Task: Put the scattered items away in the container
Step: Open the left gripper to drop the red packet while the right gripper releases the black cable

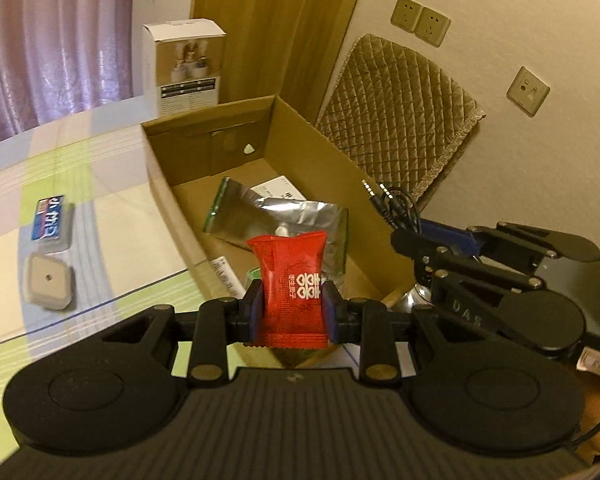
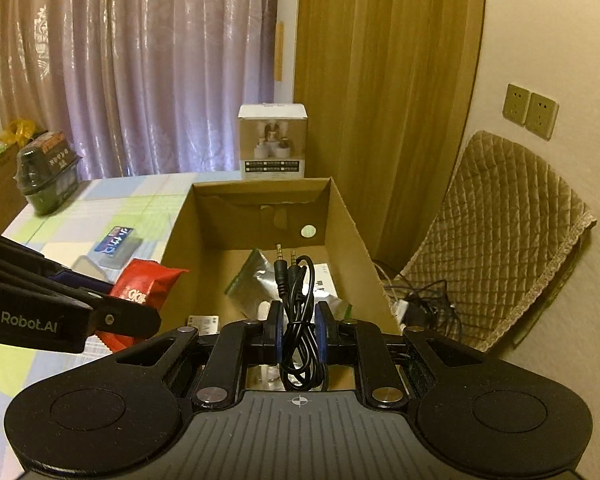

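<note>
My left gripper (image 1: 291,307) is shut on a red snack packet (image 1: 291,280), held upright over the near end of the open cardboard box (image 1: 160,176). My right gripper (image 2: 298,330) is shut on a coiled black audio cable (image 2: 298,312) whose two plugs stick up, also over the box's (image 2: 180,232) near end. A silver foil bag (image 1: 276,220) and a white leaflet (image 1: 278,188) lie inside the box. In the right wrist view the packet (image 2: 140,284) and left gripper show at the left. In the left wrist view the cable (image 1: 396,204) and right gripper show at the right.
On the checked tablecloth left of the box lie a blue-labelled small case (image 1: 51,220) and a square beige lidded tub (image 1: 49,282). A white product carton (image 1: 184,64) stands behind the box. A quilted cushion (image 2: 500,232) leans on the wall, tangled cords (image 2: 424,308) below. A dark green container (image 2: 46,176) sits far left.
</note>
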`<state>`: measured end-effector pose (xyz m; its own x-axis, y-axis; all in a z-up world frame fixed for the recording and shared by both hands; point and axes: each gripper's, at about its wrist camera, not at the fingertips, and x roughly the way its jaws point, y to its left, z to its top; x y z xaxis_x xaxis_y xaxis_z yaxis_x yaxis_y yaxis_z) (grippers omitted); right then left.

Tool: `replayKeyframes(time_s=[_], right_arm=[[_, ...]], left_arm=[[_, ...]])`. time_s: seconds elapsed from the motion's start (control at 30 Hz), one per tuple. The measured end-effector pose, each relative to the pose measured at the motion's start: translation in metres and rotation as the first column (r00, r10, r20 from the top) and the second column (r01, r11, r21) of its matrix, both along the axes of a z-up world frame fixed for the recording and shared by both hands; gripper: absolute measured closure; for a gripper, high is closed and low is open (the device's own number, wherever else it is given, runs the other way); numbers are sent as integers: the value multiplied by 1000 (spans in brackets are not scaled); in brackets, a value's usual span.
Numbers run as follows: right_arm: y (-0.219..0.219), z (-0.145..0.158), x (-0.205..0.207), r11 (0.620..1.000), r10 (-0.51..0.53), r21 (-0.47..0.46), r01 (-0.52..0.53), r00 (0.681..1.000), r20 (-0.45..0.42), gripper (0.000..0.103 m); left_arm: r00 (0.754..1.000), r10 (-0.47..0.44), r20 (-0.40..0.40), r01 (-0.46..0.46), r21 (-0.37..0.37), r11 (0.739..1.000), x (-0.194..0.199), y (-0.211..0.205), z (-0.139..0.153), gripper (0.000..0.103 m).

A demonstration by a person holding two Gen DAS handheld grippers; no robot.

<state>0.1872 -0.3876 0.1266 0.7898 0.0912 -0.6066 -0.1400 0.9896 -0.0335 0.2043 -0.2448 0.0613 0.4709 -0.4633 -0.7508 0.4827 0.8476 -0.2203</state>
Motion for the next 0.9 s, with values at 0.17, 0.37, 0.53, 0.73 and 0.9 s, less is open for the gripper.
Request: replayKeyframes(time_s=[0.17, 0.37, 0.53, 0.73, 0.9], right_arm=[[-4, -5, 8, 1000, -5, 5, 5, 1000, -3, 100], [-6, -11, 17, 1000, -8, 2, 8, 1000, -11, 100], [-13, -16, 19, 1000, -26, 12, 26, 999, -22, 100], [-12, -17, 14, 999, -24, 22, 24, 999, -29, 100], [-6, -14, 9, 999, -14, 36, 15, 1000, -28, 100]], left_arm=[[1000, -1, 1, 1, -3, 1000, 7, -8, -8, 78], [1000, 30, 3, -30, -3, 1000, 14, -10, -18, 51], [999, 51, 0, -51, 5, 999, 14, 3, -23, 49], [996, 82, -19, -82, 0, 997, 9, 20, -28, 49], [994, 99, -35, -99, -4, 995, 0, 30, -33, 49]])
